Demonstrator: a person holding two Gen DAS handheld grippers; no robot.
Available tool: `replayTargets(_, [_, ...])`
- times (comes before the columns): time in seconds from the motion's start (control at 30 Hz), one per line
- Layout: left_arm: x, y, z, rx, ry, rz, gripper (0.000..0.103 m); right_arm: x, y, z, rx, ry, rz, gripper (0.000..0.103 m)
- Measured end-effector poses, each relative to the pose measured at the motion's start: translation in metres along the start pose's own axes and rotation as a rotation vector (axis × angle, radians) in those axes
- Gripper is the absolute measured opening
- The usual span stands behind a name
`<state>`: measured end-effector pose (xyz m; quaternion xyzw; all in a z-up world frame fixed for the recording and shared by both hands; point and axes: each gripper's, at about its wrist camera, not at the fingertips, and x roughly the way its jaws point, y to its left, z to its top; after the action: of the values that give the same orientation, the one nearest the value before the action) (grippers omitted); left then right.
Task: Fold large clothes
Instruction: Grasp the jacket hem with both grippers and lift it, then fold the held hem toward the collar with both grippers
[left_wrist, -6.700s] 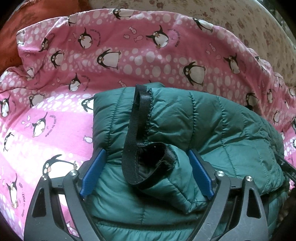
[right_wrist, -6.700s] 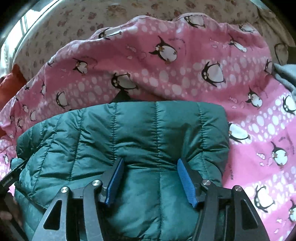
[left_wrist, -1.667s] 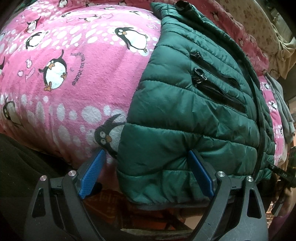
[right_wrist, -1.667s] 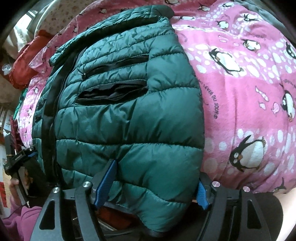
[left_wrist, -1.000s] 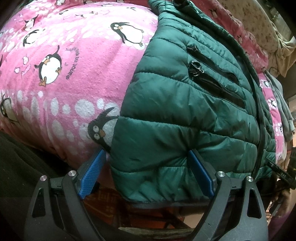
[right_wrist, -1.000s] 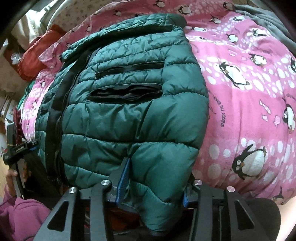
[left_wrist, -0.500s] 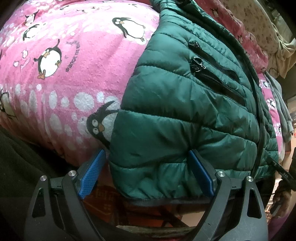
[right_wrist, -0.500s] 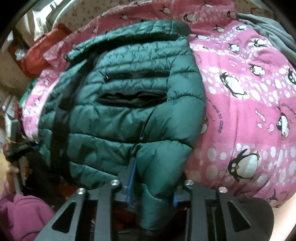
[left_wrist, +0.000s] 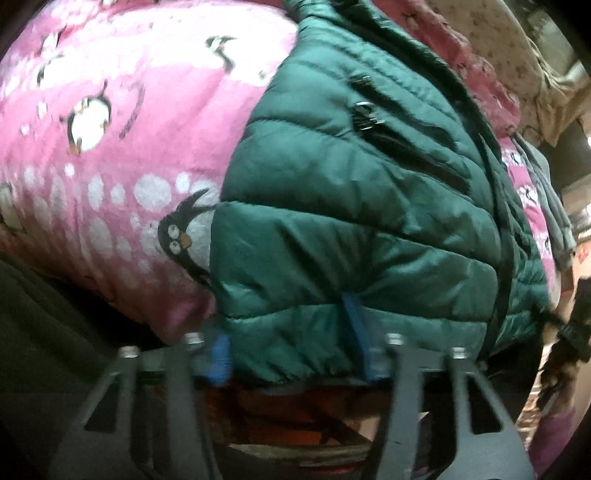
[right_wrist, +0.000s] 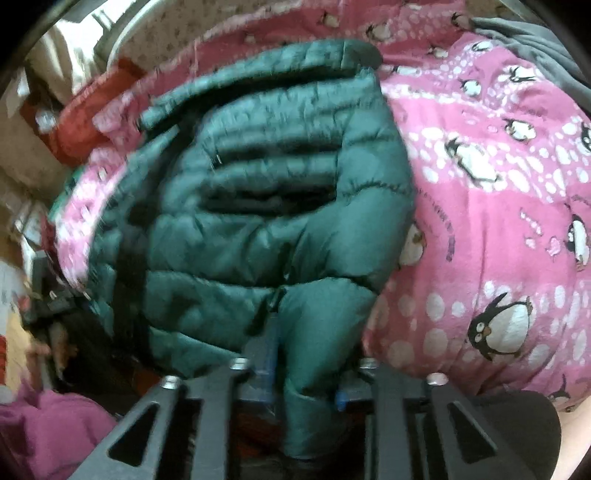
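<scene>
A dark green quilted jacket (left_wrist: 351, 184) lies front side up on a pink penguin blanket (left_wrist: 110, 166), its bottom hem hanging over the near edge. My left gripper (left_wrist: 288, 332) is closing on the hem's left corner, and its blue pads dig into the puckered fabric. In the right wrist view, the jacket (right_wrist: 277, 184) is bunched at its right hem corner. There my right gripper (right_wrist: 306, 362) is closing, with a narrow fold of hem pinched between its pads. Both views are blurred.
A grey garment (right_wrist: 535, 44) lies at the blanket's (right_wrist: 498, 221) far right. A red cloth (right_wrist: 85, 122) sits at the far left beside a beige patterned sheet (left_wrist: 498, 37). A person's pink sleeve (right_wrist: 55, 424) shows low on the left. The bed edge drops off just below both grippers.
Both grippers closed in on the jacket's hem, the right one first and tighter. The fabric has bunched between the pads, and the right corner has lifted a little.
</scene>
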<state>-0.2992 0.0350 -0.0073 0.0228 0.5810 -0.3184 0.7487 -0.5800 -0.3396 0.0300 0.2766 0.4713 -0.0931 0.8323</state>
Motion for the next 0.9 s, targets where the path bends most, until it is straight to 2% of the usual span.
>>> replayTargets(0.1, [-0.013, -0.003, 0.001, 0.021, -0.026, 0.009, 0.025, -0.020, 0.004, 0.010, 0.005, -0.071, 0.084, 0.013])
replayTargets(0.23, [-0.031, -0.001, 0.008, 0.019, -0.051, -0.030, 0.017, -0.034, 0.009, 0.022, 0.004, -0.117, 0.140, 0.013])
replayTargets(0.53, [-0.079, -0.015, 0.026, 0.044, -0.192, -0.060, 0.016, -0.056, 0.007, 0.047, 0.038, -0.225, 0.227, 0.013])
replayTargets(0.9, [-0.097, -0.030, 0.083, 0.005, -0.309, -0.085, 0.016, -0.063, 0.004, 0.081, 0.060, -0.307, 0.207, 0.013])
